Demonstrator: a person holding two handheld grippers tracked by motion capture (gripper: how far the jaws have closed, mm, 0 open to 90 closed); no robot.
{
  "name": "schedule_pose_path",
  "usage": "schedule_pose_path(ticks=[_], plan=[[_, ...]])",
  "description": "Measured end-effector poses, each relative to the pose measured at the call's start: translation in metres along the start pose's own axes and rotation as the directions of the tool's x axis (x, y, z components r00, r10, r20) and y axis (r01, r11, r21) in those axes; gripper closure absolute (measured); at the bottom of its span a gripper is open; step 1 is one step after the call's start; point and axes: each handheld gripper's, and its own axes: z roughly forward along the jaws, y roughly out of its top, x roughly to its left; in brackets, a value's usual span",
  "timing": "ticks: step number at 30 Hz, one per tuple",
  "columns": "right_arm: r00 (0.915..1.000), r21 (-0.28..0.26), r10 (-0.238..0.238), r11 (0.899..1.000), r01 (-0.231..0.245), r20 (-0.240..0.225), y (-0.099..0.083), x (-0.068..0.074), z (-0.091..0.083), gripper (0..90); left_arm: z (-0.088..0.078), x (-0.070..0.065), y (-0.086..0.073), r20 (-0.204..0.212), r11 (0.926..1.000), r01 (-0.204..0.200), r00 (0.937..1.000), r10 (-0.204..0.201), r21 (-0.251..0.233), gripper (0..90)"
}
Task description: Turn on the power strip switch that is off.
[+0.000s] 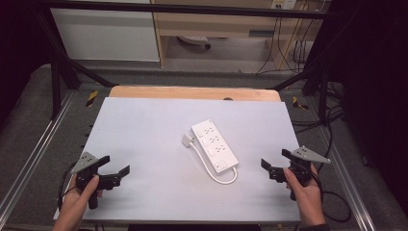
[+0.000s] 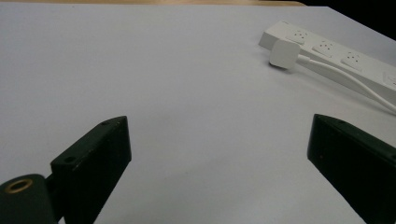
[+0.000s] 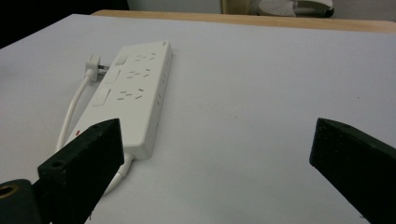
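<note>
Both grippers, left gripper [image 1: 111, 169] and right gripper [image 1: 274, 164], sit near the surface's [image 1: 144, 125] front corners, fingers spread and holding nothing, so I'd say it's pre-grasp: next, reach for the power strip [image 1: 214, 145] and plug [image 1: 187, 140] mid-surface.

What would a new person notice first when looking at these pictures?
The eye goes first to the white power strip lying at an angle near the middle of the pale table, with its white cable curling back to a plug that lies loose beside it. Next come the two black grippers, the left gripper and the right gripper, held open at the near corners, touching nothing.
</note>
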Motion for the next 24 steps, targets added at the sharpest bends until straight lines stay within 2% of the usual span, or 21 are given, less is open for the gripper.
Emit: schedule_pose_path(ticks=[11, 17, 22, 24], plan=[[0.9999, -0.005, -0.013, 1.000, 0.013, 0.002, 0.014, 0.002, 0.002, 2.3, 0.000, 0.000, -0.001, 0.002, 1.0000, -0.005, 1.0000, 0.005, 0.007, 6.2], [0.9998, -0.027, -0.017, 0.999, 0.017, 0.004, 0.020, 0.003, 0.006, 2.4, 0.001, 0.000, -0.001, -0.002, 0.9998, -0.015, 0.9999, 0.015, 0.014, 6.2], [0.9995, -0.077, -0.024, 0.997, 0.025, 0.023, 0.029, 0.005, 0.009, 1.7, 0.000, 0.002, -0.001, -0.008, 0.9997, -0.018, 0.9998, 0.018, 0.015, 6.2], [0.9995, -0.078, -0.025, 0.997, 0.027, 0.021, 0.033, 0.006, 0.011, 1.7, 0.000, 0.002, -0.001, -0.007, 0.9996, -0.020, 0.9998, 0.020, 0.018, 6.2]])
